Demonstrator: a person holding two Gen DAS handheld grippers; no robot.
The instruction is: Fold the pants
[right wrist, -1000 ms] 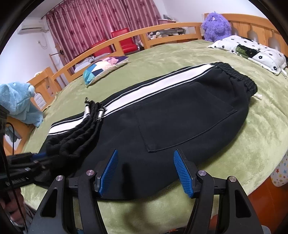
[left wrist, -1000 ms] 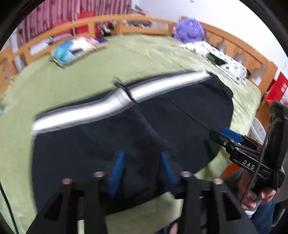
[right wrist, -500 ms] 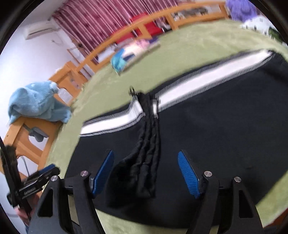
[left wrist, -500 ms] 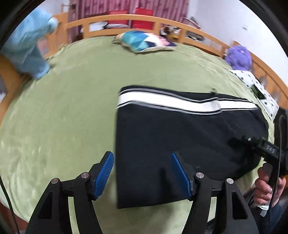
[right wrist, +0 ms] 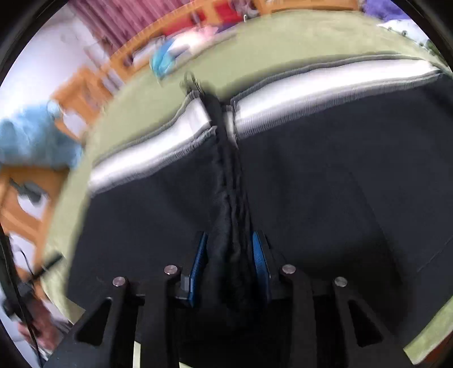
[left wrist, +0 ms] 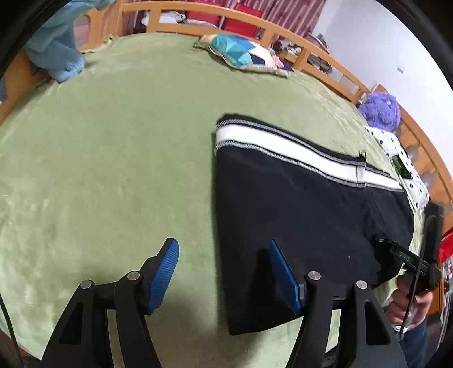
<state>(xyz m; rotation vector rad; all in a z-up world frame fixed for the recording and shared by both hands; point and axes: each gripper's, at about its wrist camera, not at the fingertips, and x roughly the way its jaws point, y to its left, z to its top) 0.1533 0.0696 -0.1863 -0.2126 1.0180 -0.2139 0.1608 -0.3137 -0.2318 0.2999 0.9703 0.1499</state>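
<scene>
Black pants [left wrist: 297, 203] with a white side stripe lie folded on the green bed cover [left wrist: 113, 158]. My left gripper [left wrist: 223, 271] is open and empty, above the folded left edge of the pants. My right gripper [right wrist: 229, 260] is shut on the bunched black cuff ends [right wrist: 229, 220] of the pants [right wrist: 325, 181], near the near edge of the cloth. The right gripper also shows at the right of the left wrist view [left wrist: 407, 260], over the pants' near right edge.
A wooden rail [left wrist: 226, 19] rings the bed. A blue plush toy [left wrist: 56, 48] sits at the far left, a patterned cushion [left wrist: 243, 56] at the back, a purple plush [left wrist: 380, 109] and a spotted pillow [left wrist: 402, 153] at the right.
My left gripper let go of the pants and swung left over the fold edge. My right gripper moved onto the bunched cuffs and shut on them.
</scene>
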